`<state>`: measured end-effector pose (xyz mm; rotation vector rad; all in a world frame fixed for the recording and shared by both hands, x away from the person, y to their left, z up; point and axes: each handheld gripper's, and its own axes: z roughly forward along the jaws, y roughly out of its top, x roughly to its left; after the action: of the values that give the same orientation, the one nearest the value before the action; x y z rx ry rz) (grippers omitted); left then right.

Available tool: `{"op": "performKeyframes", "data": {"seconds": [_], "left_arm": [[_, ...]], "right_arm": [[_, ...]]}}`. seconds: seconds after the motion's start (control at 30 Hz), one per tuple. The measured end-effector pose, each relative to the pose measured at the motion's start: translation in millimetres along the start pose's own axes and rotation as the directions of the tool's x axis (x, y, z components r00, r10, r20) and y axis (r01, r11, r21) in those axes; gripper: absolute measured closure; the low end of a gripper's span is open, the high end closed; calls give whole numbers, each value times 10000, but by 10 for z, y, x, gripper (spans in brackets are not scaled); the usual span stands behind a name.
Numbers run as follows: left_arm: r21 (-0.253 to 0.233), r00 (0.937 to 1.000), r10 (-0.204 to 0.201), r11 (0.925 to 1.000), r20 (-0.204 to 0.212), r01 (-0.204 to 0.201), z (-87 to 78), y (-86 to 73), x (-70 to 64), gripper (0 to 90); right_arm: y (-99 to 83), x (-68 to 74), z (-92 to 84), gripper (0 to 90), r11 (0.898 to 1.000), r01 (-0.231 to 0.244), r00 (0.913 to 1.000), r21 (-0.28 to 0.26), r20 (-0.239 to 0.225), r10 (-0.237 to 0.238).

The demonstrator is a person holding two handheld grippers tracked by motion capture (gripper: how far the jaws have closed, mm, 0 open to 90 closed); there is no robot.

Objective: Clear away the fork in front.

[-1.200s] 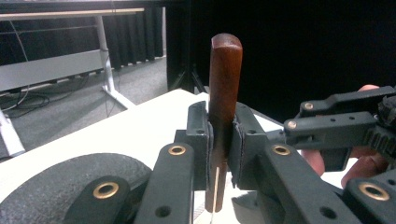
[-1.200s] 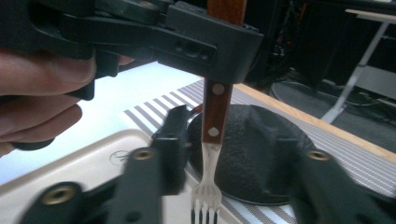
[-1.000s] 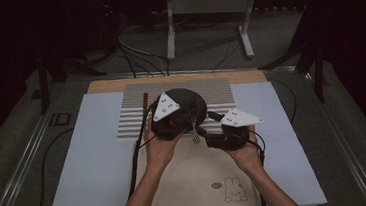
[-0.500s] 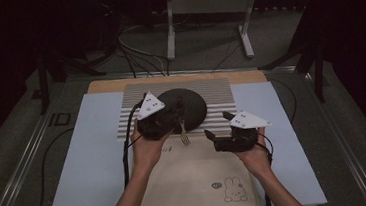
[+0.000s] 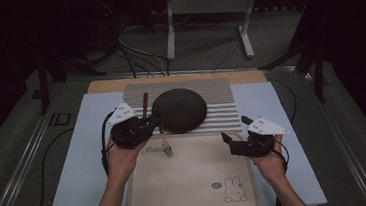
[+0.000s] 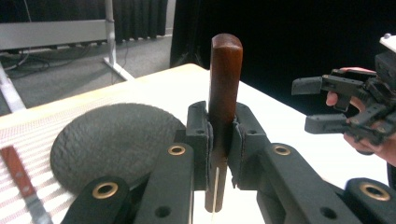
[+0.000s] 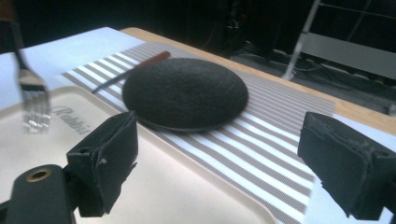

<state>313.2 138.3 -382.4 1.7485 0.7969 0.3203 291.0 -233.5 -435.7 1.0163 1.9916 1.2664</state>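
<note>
My left gripper [image 5: 153, 123] is shut on the brown wooden handle of a fork [image 5: 167, 149], whose tines hang over the far left part of the beige tray [image 5: 194, 192]. In the left gripper view the handle [image 6: 225, 70] stands upright between the pads of that gripper [image 6: 219, 122]. My right gripper [image 5: 237, 130] hovers at the tray's right edge. Its jaws have just been opening and are wide apart [image 7: 219, 172], with nothing between them. A dark round plate [image 5: 179, 109] lies on the striped mat [image 5: 222, 114].
A knife [image 5: 145, 104] with a red-brown handle lies on the striped mat left of the plate. The tray has a rabbit print [image 5: 234, 191] at its near right. A pale blue sheet [image 5: 67, 183] covers the table, and a metal stand [image 5: 203, 11] rises behind it.
The two grippers, close together over the plate earlier, have parted. The left one went left with the fork. The right one opened and drew back to the right, towards the tray's edge.
</note>
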Motion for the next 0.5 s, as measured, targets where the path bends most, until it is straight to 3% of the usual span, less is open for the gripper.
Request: {"op": "performKeyframes", "data": {"seconds": [0.17,0.5], "left_arm": [[351,9999,-124,9993,-64,126,-137,-124,52,801],[910,9985,-511,9947,221,489,-299,-391,81,802]], "right_arm": [[-88,-64,-81,123,9999,-119,9997,84,224,117],[-222,-162,-166,125,9989,-387,9978,268,552,371]]}}
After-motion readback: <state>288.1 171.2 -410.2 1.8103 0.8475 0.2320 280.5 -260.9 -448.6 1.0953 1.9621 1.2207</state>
